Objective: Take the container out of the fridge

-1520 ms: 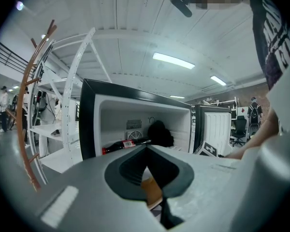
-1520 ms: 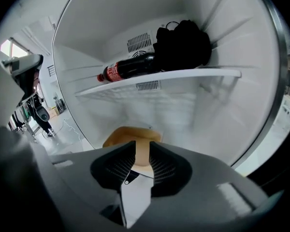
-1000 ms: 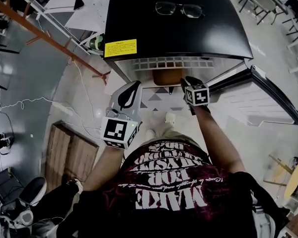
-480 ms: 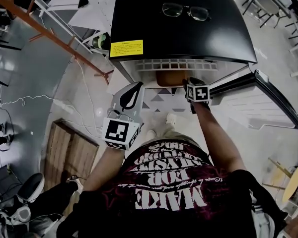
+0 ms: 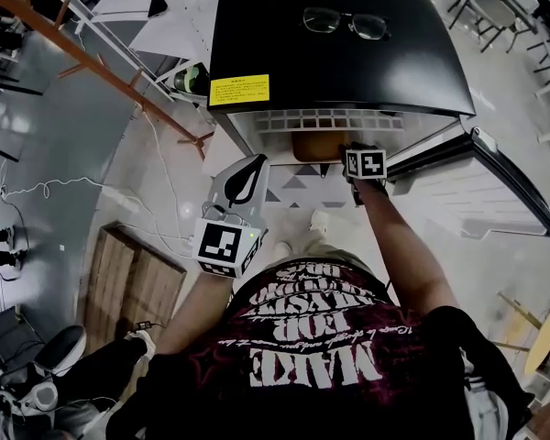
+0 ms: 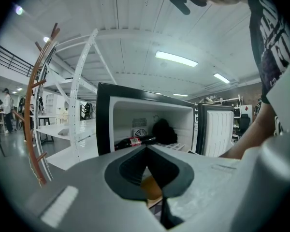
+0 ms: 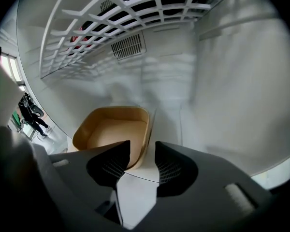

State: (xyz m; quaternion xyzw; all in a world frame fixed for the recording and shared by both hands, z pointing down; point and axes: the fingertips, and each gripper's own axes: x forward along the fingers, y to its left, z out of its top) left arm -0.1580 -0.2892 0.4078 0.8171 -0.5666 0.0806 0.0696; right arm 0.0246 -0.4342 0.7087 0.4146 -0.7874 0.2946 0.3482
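Versus 1 second back: pushed right tool [image 7: 142,151] deeper into fridge [image 5: 330,62], jaws just spread wide, astride container [image 7: 111,129] side rim, gripping nothing. Left tool [image 6: 146,149] unmoved, closed, empty. Tan, open-topped, rounded; sitting on fridge floor under grid shelf [image 7: 135,13]. Only in left tool view: bottle [image 6: 135,141]. Only in head view: glasses [image 5: 346,21].

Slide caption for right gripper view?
Right hand-held gripper, jaws just opened, the near rim of a shallow tan container between them, inside the white fridge.
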